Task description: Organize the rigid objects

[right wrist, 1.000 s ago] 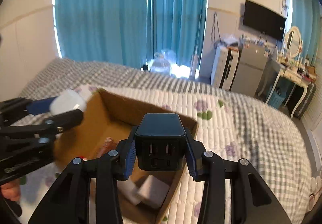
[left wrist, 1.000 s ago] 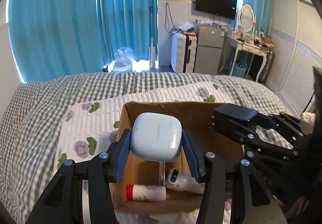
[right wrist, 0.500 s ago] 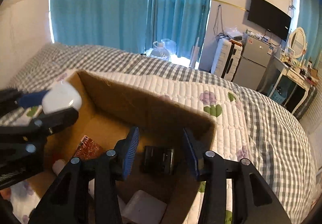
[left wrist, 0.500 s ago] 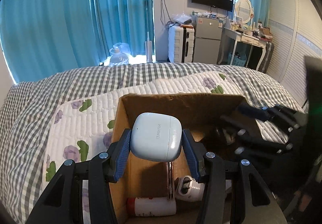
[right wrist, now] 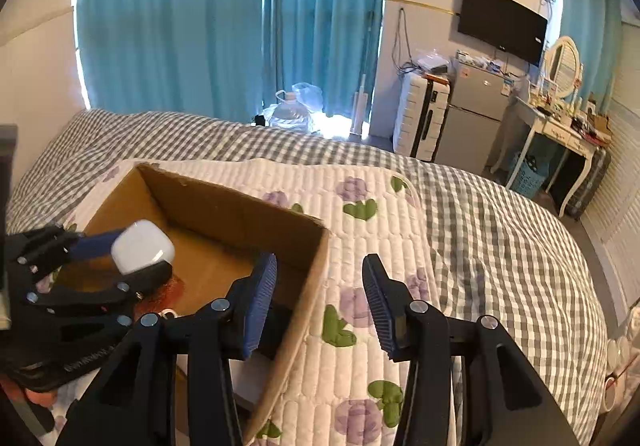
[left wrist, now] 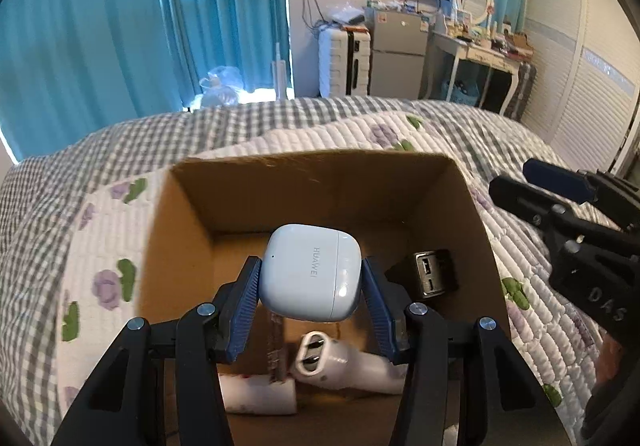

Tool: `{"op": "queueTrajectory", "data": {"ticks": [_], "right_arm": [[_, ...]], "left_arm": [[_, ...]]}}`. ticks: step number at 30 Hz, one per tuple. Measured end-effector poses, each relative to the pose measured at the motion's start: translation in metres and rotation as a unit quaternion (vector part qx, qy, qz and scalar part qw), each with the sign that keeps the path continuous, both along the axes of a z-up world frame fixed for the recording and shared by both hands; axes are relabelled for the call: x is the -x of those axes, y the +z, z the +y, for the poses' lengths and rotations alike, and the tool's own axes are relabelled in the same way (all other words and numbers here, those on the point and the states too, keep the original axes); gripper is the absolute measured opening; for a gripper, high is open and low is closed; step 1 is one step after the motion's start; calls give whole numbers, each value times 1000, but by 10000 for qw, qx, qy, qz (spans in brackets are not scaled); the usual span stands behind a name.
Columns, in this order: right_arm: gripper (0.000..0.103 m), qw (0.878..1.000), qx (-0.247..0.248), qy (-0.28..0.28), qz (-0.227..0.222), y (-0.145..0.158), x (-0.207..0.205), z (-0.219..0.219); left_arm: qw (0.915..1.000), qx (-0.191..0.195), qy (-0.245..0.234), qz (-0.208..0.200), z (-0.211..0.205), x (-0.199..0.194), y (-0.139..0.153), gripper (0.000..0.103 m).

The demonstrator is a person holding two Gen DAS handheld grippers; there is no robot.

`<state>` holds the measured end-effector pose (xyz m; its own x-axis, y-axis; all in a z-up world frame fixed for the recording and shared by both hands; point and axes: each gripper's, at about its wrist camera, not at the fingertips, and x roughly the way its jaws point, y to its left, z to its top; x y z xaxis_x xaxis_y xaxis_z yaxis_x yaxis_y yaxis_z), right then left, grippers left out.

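Observation:
My left gripper [left wrist: 311,286] is shut on a white earbud case [left wrist: 312,278] and holds it over the open cardboard box [left wrist: 312,181] on the bed. In the box lie a black charger block [left wrist: 434,274], a white plug adapter [left wrist: 340,362] and a white tube with a red end [left wrist: 260,394]. My right gripper [right wrist: 320,302] is open and empty, above the box's right wall [right wrist: 304,274] and the quilt. It shows at the right edge of the left wrist view [left wrist: 568,213]. The left gripper with the case shows in the right wrist view [right wrist: 140,246].
The box sits on a white floral quilt [right wrist: 400,246] over a grey checked bedspread [right wrist: 500,230]. Beyond the bed are blue curtains [right wrist: 200,25], a white suitcase [right wrist: 420,121], a small fridge [right wrist: 472,113] and a dressing table [right wrist: 560,125].
My right gripper opened and dropped the black charger block into the box, then drew back to the right over the quilt. My left gripper moved lower over the box, still holding the case.

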<state>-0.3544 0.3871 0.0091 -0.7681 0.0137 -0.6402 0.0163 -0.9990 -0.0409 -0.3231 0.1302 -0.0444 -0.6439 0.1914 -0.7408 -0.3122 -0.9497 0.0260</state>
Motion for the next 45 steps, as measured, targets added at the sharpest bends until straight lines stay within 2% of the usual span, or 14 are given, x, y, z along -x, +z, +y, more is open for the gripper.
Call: {"op": "queueTrajectory", "data": {"ticks": [3,8,9,10,12,14,19,20,23,27,33,38,43,45], "right_arm": [[45,9999,135,-27,-62,-7,4,10],[51,9998,98,-87,-174,-17,10,20],[53,9997,102,-104,-181,-18,10,22],[55,9997,110,-127,-186,-18,10,24],[64,9996,150,-200,-148,-16,8,28],[66,9994,203,-280,-77,-12,2,31],[77,9982,288,-517,128,17,-27,32],[82,9979,318,-543,175,25,-35,31],[92,9978,243,-549,287,49,-64,20],[96,9978,-175,-531,367,80,-102,1],[103,9976,-285,-382,496,112,-154,-24],[103,9987,-215,-148,449,102,-190,-48],[103,9997,-64,-2,237,65,-203,-64],[103,9998,-78,48,163,47,-201,-70]], "left_arm": [[9998,158,87,-123,10,9,-12,52],[9994,272,27,-196,23,13,-22,53],[9992,368,28,-160,26,13,-23,56],[9990,438,39,-108,28,11,-23,69],[9988,480,89,38,29,5,-20,85],[9992,374,52,116,25,-1,-13,86],[9996,146,86,221,5,-25,22,86],[9996,129,94,249,2,-30,29,87],[9988,66,181,458,-11,-51,61,95],[9965,12,284,782,-34,-87,105,103],[9931,-113,351,1111,-64,-141,138,103],[9919,-20,351,1224,-82,-177,128,103],[9921,174,460,1153,-98,-194,88,103],[9936,228,501,985,-103,-191,66,103]]}}
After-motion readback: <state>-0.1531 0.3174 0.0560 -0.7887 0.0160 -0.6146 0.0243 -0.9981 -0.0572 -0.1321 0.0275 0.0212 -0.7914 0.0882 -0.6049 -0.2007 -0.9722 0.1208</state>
